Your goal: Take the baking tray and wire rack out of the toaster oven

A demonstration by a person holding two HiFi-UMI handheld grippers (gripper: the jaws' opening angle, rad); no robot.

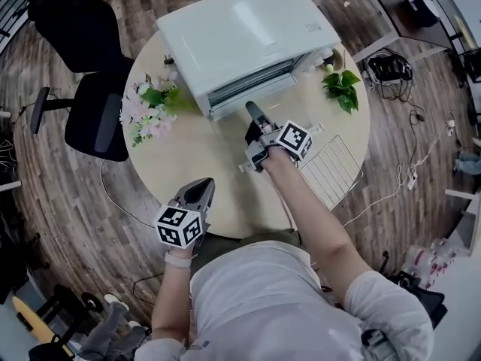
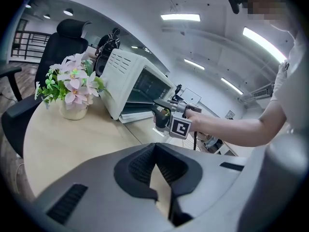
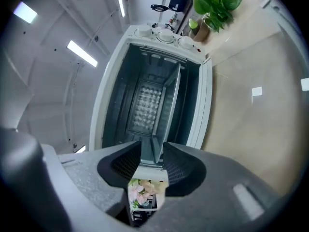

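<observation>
Hovering L gripper (image 1: 204,185): jaws pressed together, empty, over near table (image 1: 195,153) edge.
Toaster oven (image 1: 240,28): back-center of table, front open.
R gripper (image 1: 251,108): jaws pinching baking tray (image 3: 147,105) front lip; tray inside oven.
Wire rack (image 1: 333,173): flat on table, right of R gripper.

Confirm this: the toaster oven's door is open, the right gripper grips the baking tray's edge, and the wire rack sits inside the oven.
Not quite. The wire rack lies on the table beside the person's right arm, outside the toaster oven; the head view shows it. The rest holds: the door is open and the right gripper grips the baking tray by its edge.
</observation>
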